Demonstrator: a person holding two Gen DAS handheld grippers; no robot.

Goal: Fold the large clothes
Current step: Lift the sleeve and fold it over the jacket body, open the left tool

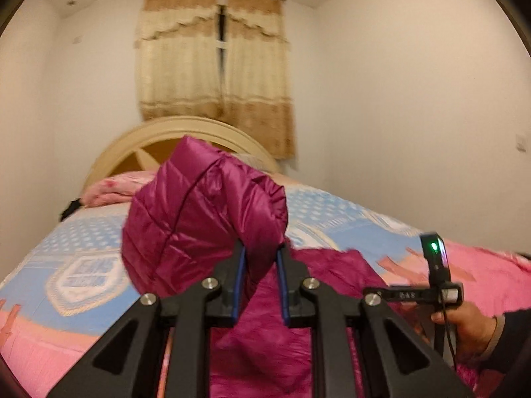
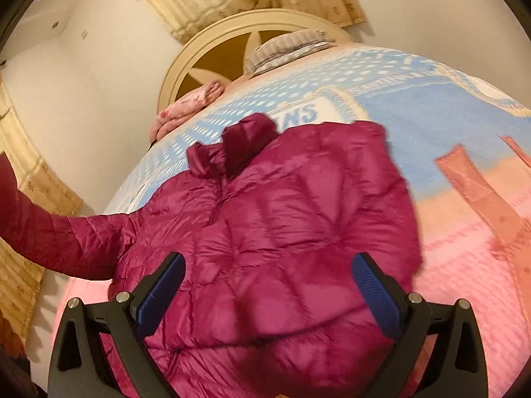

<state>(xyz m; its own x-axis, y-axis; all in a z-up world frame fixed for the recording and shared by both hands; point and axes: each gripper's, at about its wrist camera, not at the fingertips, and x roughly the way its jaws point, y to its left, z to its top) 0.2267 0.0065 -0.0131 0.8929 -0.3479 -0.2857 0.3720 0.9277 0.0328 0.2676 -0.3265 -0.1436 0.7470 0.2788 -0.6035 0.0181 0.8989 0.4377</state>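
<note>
The left gripper (image 1: 260, 258) pinches a sleeve (image 1: 205, 212) of the magenta puffer jacket (image 2: 282, 232), lifting it off the bed. The right gripper (image 2: 268, 285) hovers spread wide over the jacket's body, which lies on the blue-and-pink bedspread (image 2: 431, 106).

Left gripper (image 1: 260, 258): blue-padded fingers (image 1: 239, 265) drawn close together, raised and clamped. Right gripper (image 2: 268, 285): fingers (image 2: 371, 285) spread wide, pointing downward. Right hand (image 1: 468, 325) grips its handle.
</note>
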